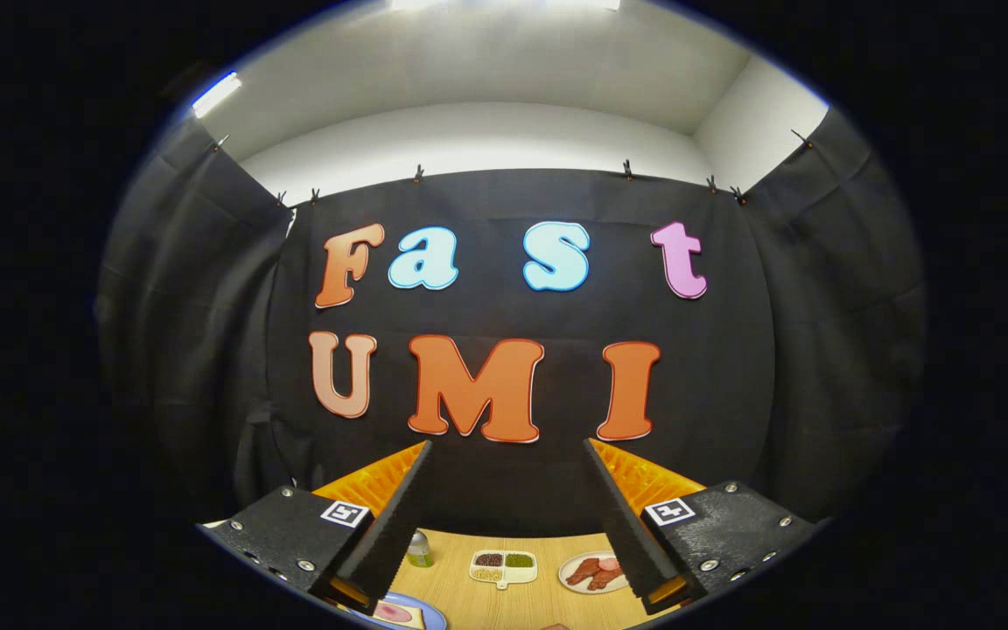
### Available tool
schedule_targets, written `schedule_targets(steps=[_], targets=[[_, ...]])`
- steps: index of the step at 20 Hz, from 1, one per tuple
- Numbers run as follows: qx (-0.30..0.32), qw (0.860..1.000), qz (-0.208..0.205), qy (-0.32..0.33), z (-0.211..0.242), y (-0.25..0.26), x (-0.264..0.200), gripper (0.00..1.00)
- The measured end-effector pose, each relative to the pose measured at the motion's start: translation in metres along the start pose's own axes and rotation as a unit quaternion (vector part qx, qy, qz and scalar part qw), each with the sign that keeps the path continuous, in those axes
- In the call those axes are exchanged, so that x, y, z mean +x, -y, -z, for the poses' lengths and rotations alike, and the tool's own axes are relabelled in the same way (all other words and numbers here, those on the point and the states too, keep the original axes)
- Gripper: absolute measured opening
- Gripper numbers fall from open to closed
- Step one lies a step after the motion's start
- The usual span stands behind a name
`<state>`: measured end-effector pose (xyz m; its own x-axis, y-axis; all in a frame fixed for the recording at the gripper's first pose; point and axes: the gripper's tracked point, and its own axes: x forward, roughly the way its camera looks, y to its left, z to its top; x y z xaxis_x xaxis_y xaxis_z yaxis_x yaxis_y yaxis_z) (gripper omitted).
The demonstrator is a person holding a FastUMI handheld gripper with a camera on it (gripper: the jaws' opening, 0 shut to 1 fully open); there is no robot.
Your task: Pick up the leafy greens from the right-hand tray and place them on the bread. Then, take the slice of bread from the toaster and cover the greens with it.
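Above wooden table (504, 604), tongs (504, 464) spread wide, holding nothing, touching nothing; divided dish (503, 566) beyond.

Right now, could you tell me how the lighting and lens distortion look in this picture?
Gripper view: strong fisheye bending; bright ceiling strip lights glare above; the open gripper is sharp, nothing between its fingers; the wooden table beyond is evenly lit, with the small divided dish and meat plate readable.

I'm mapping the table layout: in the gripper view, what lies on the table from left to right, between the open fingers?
Blue plate with bread by the left finger → green bottle → divided white tray → white plate of meat by the right finger. The gripper is open, holding nothing.
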<state>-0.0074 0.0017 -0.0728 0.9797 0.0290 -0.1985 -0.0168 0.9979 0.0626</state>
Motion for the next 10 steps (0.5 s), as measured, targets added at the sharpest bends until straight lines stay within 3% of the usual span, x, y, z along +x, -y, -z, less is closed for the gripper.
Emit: schedule_targets(steps=[10], targets=[[0.015, 0.992, -0.011, -0.128, 0.117, 0.007, -0.003, 0.99]])
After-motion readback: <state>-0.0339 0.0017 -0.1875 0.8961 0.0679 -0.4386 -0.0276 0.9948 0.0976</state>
